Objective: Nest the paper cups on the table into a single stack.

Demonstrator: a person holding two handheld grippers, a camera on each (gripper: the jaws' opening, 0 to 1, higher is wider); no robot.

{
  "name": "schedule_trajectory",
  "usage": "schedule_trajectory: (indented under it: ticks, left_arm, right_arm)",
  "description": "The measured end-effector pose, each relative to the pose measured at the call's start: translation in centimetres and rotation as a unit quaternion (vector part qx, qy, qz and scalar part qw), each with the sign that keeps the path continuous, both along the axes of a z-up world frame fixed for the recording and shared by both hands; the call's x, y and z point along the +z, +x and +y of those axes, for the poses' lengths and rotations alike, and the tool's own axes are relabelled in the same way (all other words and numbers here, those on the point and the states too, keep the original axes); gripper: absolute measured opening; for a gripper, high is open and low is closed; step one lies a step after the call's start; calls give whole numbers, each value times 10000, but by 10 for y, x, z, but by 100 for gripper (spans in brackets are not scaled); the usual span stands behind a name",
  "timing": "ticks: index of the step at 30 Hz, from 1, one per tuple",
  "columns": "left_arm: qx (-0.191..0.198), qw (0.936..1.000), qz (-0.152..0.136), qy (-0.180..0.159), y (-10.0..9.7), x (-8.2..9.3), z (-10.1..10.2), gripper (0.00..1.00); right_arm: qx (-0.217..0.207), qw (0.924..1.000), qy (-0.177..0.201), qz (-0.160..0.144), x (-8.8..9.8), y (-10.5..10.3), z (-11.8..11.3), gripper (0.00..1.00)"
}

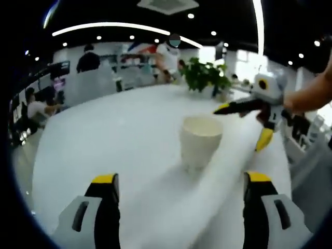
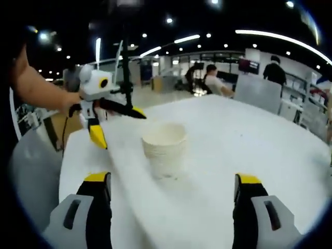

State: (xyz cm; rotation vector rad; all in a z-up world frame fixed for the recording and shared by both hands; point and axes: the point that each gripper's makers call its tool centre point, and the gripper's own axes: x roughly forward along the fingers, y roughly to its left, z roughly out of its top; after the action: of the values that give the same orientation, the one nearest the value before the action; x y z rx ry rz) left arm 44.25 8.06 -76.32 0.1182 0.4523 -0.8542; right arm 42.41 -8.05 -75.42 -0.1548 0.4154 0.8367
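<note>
White table (image 1: 129, 124) carries one ribbed paper cup stack (image 1: 201, 141), apparently already nested. Left gripper (image 1: 181, 181) and right gripper (image 2: 171, 181), both spread wide and empty, could topple it.

paper cups (image 1: 201, 143) — cream-white, ribbed sides, nested into single stack, upright, mouth open upward. stack stands on white worktop (image 1: 104, 140), near middle, nothing touching it. right gripper view: same stack (image 2: 164, 148) — several rims layered, standing apart from both grippers.
</note>
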Motion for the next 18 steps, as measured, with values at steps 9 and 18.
schedule_trajectory:
  ticks: [9, 18]
  left_arm:
    - [403, 9987, -248, -213, -45, 17, 21, 99]
    - [665, 9967, -369, -299, -87, 24, 37, 99]
  right_arm:
    - [-488, 9979, 271, -333, 21, -32, -19, 100]
    - [-654, 9959, 310, -539, 30, -68, -30, 100]
